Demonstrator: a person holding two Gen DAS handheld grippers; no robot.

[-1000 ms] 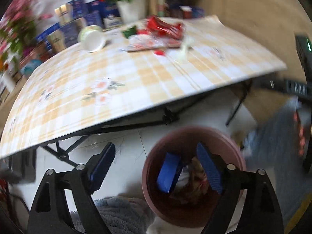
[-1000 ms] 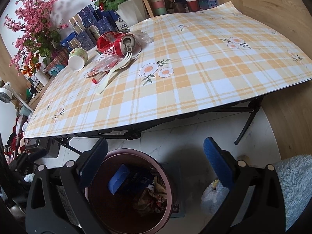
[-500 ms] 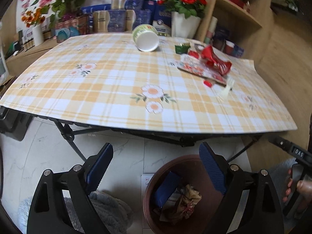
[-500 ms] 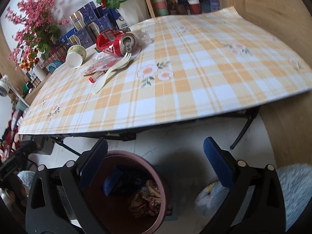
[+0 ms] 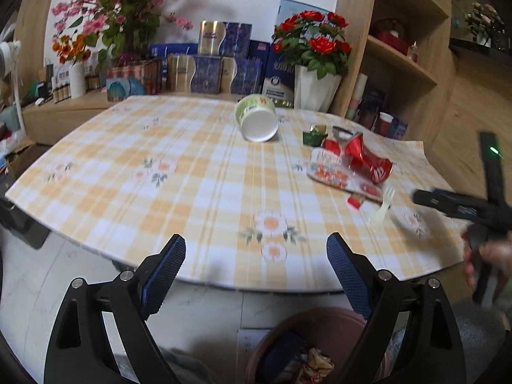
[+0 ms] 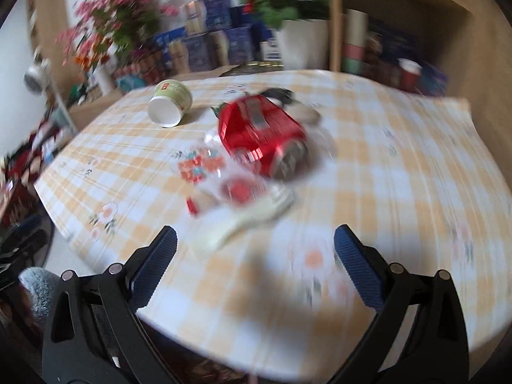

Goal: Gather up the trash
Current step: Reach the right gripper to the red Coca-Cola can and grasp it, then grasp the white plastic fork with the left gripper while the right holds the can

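Observation:
A crushed red can (image 5: 368,156) (image 6: 265,134) lies on the checked tablecloth (image 5: 192,185) beside a printed clear wrapper (image 5: 332,174) (image 6: 208,166) and a pale plastic fork (image 5: 382,206) (image 6: 243,220). A tipped green paper cup (image 5: 256,118) (image 6: 169,104) rests further back, next to a green wrapper (image 5: 313,134). The brown bin (image 5: 320,345) with trash sits on the floor under the table's near edge. My left gripper (image 5: 256,268) hangs open and empty above the bin. My right gripper (image 6: 256,262) is open, empty, over the table just short of the fork; it is seen too in the left wrist view (image 5: 425,196).
Flower vases (image 5: 316,89), blue and gold boxes (image 5: 208,73) and a wooden shelf unit (image 5: 400,64) line the far side of the table. A grey fluffy slipper (image 6: 38,291) lies on the floor to the left. A person's hand (image 5: 492,256) holds the right gripper.
Both grippers rose from over the bin and tilted up toward the table. The right one swung in over the tabletop near the can and fork; its view is now blurred.

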